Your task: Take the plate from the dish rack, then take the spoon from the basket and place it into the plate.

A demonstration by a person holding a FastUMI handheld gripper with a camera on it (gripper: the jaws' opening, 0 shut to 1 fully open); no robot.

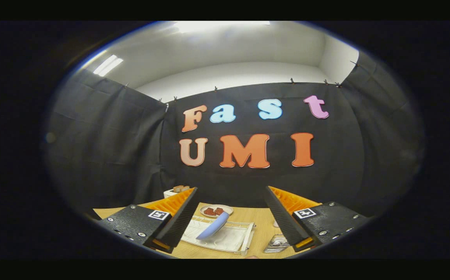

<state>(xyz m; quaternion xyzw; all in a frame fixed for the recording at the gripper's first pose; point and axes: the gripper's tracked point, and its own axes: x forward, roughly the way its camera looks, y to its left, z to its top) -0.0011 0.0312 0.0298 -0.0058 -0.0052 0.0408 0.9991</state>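
Above a wooden table (256, 223), we see our gripper (231, 204) spread wide, holding nothing. Between its fingers, down on the table, a blue plate (213, 227) stands tilted in the white dish rack (229, 239).

Gripper (231, 217) fingers spread above plate (213, 226) in dish rack (232, 239).

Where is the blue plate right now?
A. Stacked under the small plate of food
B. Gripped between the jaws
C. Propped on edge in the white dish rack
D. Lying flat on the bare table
C: the blue plate leans on its edge in the white dish rack, ahead of the gripper, whose jaws stand wide apart and touch nothing; the small plate of food sits beyond the rack.
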